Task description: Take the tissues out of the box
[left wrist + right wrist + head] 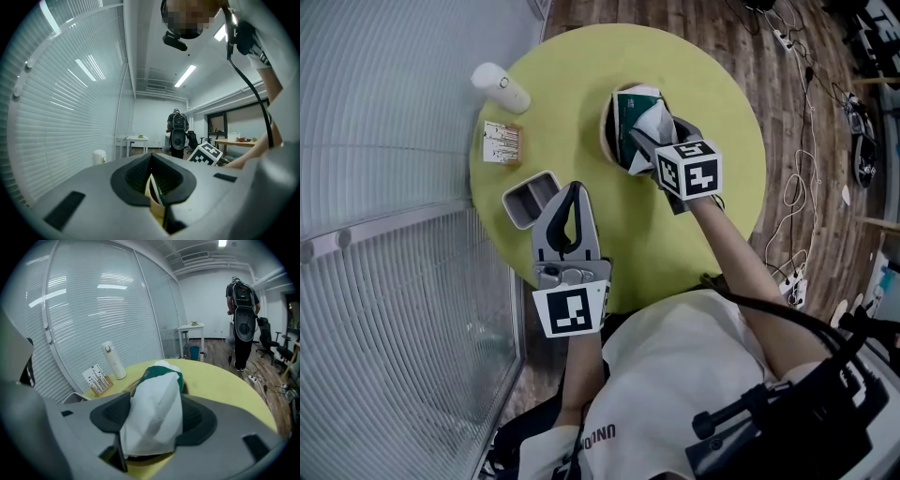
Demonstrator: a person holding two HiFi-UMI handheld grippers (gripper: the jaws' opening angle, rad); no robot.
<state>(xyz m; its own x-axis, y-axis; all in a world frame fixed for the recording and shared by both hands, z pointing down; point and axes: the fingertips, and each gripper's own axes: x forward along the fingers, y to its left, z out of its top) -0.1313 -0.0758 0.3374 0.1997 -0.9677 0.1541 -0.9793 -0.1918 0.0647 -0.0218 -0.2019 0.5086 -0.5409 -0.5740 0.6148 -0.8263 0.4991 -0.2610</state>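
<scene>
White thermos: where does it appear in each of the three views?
Head view: the white thermos is at the upper left.
Left gripper view: small, at the lower left.
Right gripper view: left of centre.
Shared landmark: the slatted blinds beside it.

1. The round table is in front of me. The tissue box sits in a round holder near the table's middle.
2. A tissue rises from the box's top, between the jaws of my right gripper, which reaches in from the near right.
3. My left gripper is over the table's near left part, just beside the tray and apart from the box.
4. The card stand lies behind the tray, left of the holder. The bottle stands behind the card stand at the far left edge.
5. Cables and a power strip lie on the floor to the right of the table.
</scene>
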